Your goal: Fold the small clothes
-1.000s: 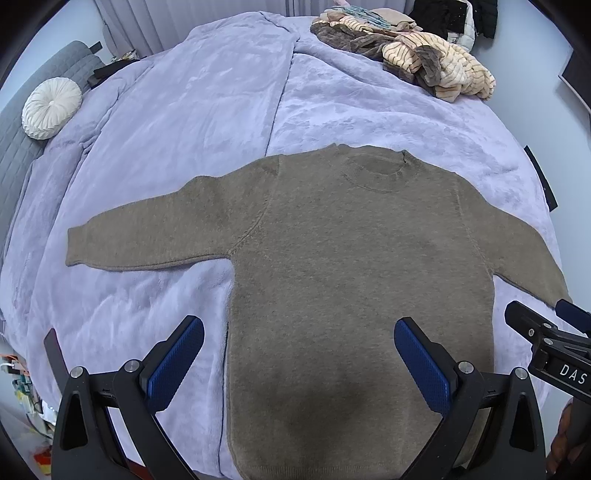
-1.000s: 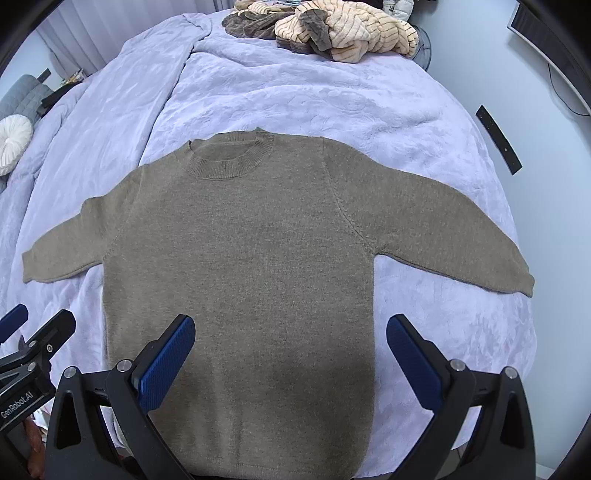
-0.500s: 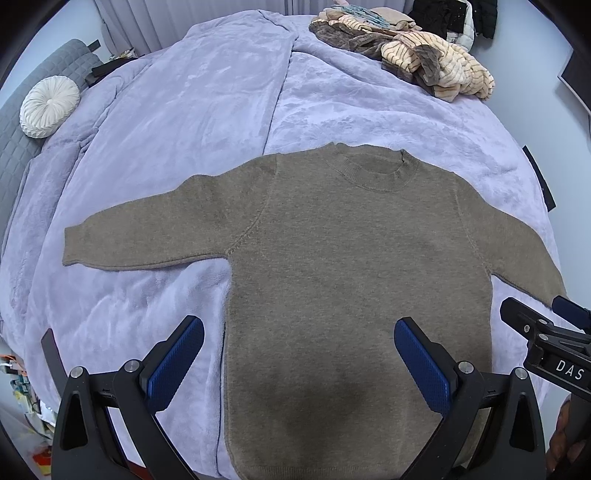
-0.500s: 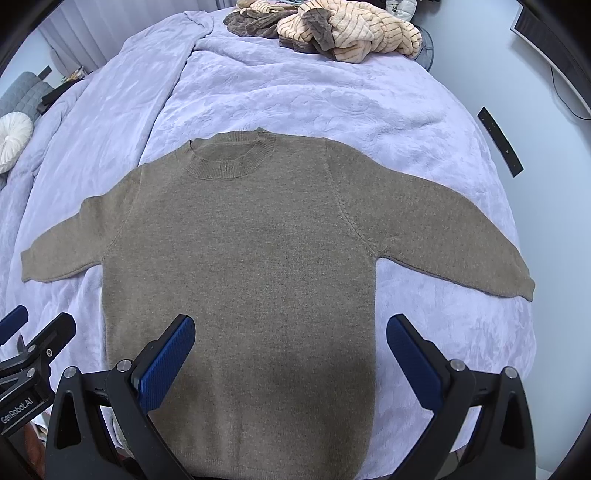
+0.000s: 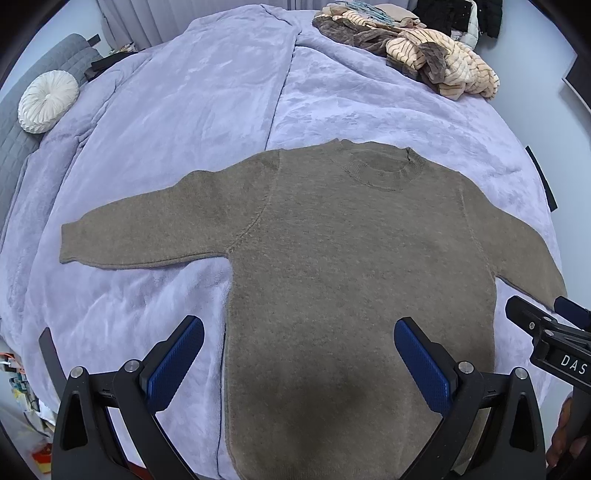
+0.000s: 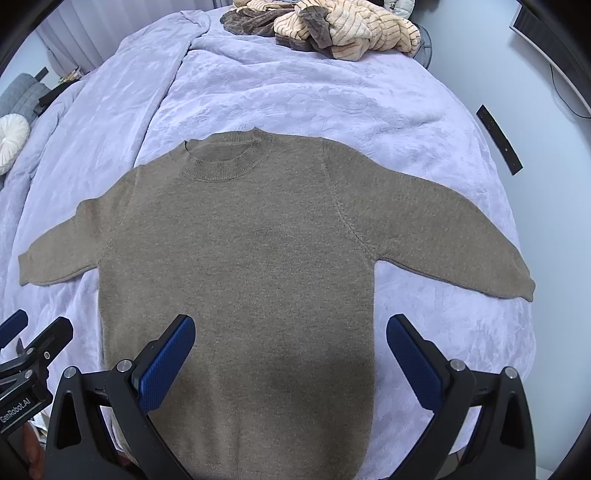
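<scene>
A small brown knit sweater (image 5: 351,258) lies flat, face up, on a lilac blanket, sleeves spread out, collar at the far end. It also shows in the right wrist view (image 6: 240,258). My left gripper (image 5: 299,354) is open and empty, held above the sweater's lower left part. My right gripper (image 6: 290,350) is open and empty above the lower right part. The right gripper also shows at the right edge of the left wrist view (image 5: 554,332), and the left gripper at the left edge of the right wrist view (image 6: 26,350).
The lilac blanket (image 5: 207,110) covers the bed. A pile of beige and brown clothes (image 5: 424,62) lies at the far end, also in the right wrist view (image 6: 325,26). A round white cushion (image 5: 48,101) sits at the far left. A black strip (image 6: 499,140) lies by the right edge.
Both grippers have stayed open and nearly still. The views have shifted slightly; the sweater has not moved.
</scene>
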The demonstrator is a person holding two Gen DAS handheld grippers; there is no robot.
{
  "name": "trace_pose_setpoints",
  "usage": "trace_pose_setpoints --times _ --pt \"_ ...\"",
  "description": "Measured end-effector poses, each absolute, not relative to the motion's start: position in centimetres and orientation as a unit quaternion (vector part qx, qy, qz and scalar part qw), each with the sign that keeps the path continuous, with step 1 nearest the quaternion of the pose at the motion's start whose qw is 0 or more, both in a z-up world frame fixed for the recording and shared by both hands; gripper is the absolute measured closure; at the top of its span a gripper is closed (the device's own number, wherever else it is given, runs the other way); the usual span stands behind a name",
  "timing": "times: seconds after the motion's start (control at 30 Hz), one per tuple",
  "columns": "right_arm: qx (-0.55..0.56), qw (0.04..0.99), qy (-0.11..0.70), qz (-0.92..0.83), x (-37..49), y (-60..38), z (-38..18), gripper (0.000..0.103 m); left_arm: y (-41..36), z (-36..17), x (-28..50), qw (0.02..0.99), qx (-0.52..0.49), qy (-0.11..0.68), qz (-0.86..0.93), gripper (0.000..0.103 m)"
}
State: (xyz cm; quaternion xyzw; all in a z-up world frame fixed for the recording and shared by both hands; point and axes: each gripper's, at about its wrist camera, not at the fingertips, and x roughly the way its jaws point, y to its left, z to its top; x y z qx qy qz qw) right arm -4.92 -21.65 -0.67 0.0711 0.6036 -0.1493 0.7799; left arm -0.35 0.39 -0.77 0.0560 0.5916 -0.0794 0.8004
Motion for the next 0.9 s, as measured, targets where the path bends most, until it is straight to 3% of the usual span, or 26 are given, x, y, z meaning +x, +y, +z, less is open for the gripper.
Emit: trace_pose_setpoints --times 0.9 --pt "0.116 0.759 0.629 -0.125 -0.7 -23.3 -8.7 0.000 0.4 -9.2 4.6 0.770 0.034 0.633 -0.079 0.000"
